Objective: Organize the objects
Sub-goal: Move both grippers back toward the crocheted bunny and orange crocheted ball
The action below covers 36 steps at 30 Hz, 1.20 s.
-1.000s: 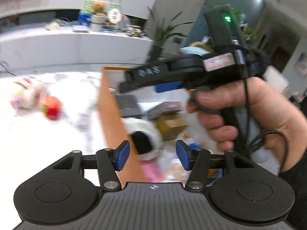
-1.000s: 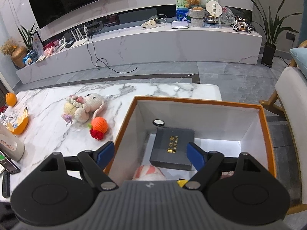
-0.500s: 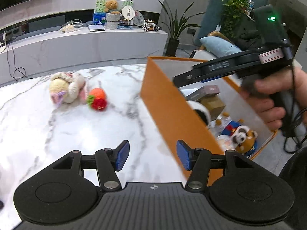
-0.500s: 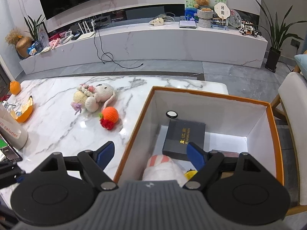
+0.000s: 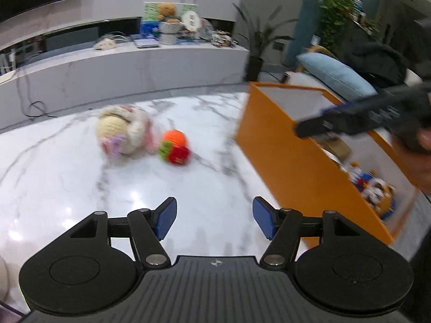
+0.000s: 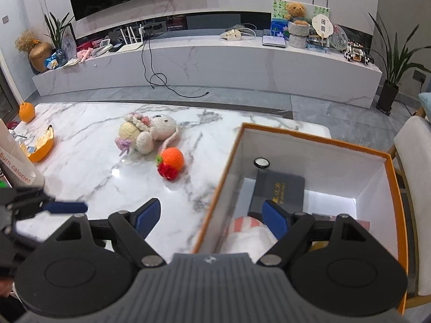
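I am reaching my left gripper (image 5: pixel 214 220) over the marble table (image 5: pixel 67 177) toward the two loose toys, a crochet bunny (image 6: pixel 146 134) and a crochet orange (image 6: pixel 171 162), which lie touching each other near the middle of the table, left of the orange box (image 6: pixel 390 177). As I judge it, the step is to fetch one of them for the box. The crochet orange lies nearer the box and clear on its near side, so I would take it first: come down over it with one pad on each side, close on its round body rather than on the red bit at its base, and lift straight up so the bunny's limb beside it does not drag along.

The left gripper's jaws have just been opening; they stand parted with nothing between them but bare marble, and the toys are well ahead of the tips.

My right gripper (image 6: pixel 211 216) hangs over the box's near left wall, one pad outside it and one inside, jaws spread wide and gripping nothing. Beneath it in the box lie a black case (image 6: pixel 280 191) and a pink-striped plush (image 6: pixel 246 230).
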Each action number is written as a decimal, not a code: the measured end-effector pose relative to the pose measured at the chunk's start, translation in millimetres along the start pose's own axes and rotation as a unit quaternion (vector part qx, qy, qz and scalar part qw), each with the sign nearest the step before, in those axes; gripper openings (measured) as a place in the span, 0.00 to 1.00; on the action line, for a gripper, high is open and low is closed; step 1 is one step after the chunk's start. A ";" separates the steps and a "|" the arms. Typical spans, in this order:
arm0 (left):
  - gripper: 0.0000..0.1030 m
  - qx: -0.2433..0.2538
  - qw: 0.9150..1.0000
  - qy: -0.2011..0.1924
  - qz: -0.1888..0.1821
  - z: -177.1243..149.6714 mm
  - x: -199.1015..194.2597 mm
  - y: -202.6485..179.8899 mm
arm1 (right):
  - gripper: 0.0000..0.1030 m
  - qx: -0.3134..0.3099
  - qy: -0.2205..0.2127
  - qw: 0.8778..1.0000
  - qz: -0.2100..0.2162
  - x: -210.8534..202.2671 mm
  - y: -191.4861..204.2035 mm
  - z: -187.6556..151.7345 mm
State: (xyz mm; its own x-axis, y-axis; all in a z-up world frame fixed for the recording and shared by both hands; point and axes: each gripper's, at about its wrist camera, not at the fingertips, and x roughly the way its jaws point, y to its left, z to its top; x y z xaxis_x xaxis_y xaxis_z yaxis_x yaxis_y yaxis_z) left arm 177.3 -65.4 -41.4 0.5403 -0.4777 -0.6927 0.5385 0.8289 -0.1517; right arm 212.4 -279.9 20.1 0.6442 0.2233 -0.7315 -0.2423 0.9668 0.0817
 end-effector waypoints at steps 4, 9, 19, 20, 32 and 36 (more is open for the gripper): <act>0.76 -0.028 0.999 -0.012 0.022 9.5 4.5 24.7 | 0.81 -0.017 -0.008 1.000 0.000 1.3 16.7 6.4; 0.81 -0.093 0.995 -0.011 0.025 17.3 3.9 51.3 | 0.81 -0.040 -0.012 0.999 0.011 8.8 42.3 15.4; 0.84 -0.116 0.990 -0.039 0.063 20.9 10.9 85.2 | 0.81 -0.023 0.015 0.999 -0.018 55.2 72.0 45.2; 0.84 -0.120 0.990 -0.048 0.062 21.9 11.5 88.1 | 0.81 -0.018 0.022 0.999 -0.020 61.7 74.0 48.5; 0.87 -0.168 0.976 -0.115 0.071 40.8 26.8 117.5 | 0.81 -0.041 0.068 0.994 -0.081 122.0 93.0 57.3; 0.87 -0.145 0.980 -0.120 0.063 46.9 37.7 111.0 | 0.81 -0.044 0.079 0.992 -0.087 136.1 97.1 53.0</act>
State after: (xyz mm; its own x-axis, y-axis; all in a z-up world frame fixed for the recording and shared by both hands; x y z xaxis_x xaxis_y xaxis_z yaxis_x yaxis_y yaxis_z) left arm 287.7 -5.1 -51.3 0.7459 -0.3923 -0.5383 0.2699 0.9168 -0.2942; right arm 315.0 -149.1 -35.7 0.5612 0.0258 -0.8273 -0.2048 0.9728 -0.1086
